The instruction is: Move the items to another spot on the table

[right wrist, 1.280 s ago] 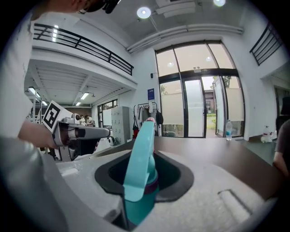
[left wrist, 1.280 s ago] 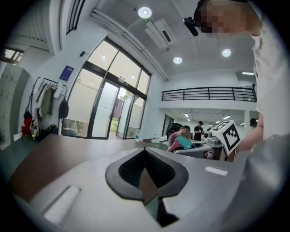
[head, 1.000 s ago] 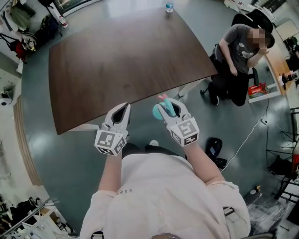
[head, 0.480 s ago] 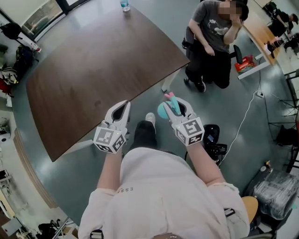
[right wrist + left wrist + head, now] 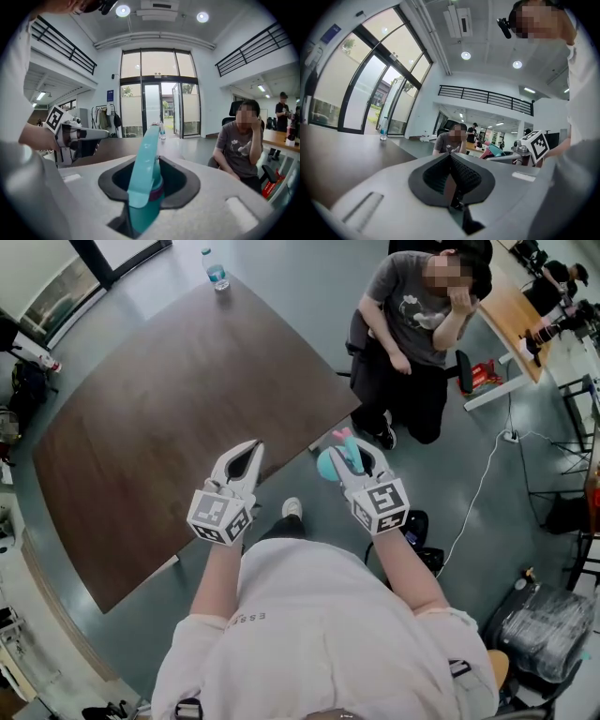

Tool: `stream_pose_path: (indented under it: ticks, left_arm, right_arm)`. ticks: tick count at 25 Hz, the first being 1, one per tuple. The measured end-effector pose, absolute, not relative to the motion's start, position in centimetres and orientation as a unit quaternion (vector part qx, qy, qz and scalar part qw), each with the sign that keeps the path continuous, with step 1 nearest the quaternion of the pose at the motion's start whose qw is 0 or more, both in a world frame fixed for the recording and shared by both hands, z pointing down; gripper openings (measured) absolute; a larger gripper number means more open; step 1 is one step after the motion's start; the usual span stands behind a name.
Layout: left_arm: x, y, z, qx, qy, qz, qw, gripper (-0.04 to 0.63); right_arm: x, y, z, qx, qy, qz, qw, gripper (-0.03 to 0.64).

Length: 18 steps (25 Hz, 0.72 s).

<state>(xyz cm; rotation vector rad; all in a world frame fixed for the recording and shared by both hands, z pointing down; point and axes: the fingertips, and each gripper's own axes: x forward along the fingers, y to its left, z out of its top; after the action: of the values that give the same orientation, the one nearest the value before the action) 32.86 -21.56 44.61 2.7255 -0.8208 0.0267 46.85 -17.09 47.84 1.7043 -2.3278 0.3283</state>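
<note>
My right gripper (image 5: 352, 451) is shut on a teal item (image 5: 327, 463) with a pink part (image 5: 343, 437); it hangs over the floor just off the brown table's (image 5: 169, 409) near corner. In the right gripper view the teal item (image 5: 145, 164) stands up between the dark pads (image 5: 185, 180). My left gripper (image 5: 249, 452) hovers over the table's near edge with its jaws shut and nothing between them; the left gripper view shows its pads (image 5: 461, 174) meeting at the tip. A water bottle (image 5: 217, 270) stands at the table's far corner.
A person (image 5: 412, 324) sits on a chair beside the table's right corner. A cable (image 5: 483, 493) and a dark object (image 5: 417, 526) lie on the floor to my right. A wooden desk (image 5: 511, 320) stands at the far right.
The head view has swung, so the table has slid left and the seated person has come closer. Both grippers have travelled along with me, held as before, the right one still gripping the teal item.
</note>
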Motion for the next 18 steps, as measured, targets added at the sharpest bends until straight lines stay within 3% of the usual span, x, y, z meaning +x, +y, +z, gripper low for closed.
stream_pose_path:
  ticks: [7, 18]
  left_arm:
    - [36.2, -27.5, 43.4, 0.946, -0.295, 0.008, 0.134, 0.017]
    - [35.6, -32.8, 44.2, 0.902, -0.407, 0.004, 0.143, 0.017]
  right_arm:
    - [52.1, -24.6, 45.8, 0.587, -0.796, 0.091, 0.115, 0.107]
    - [52.9, -34.2, 47.4, 0.508, -0.846, 0.1, 0.125, 0.107]
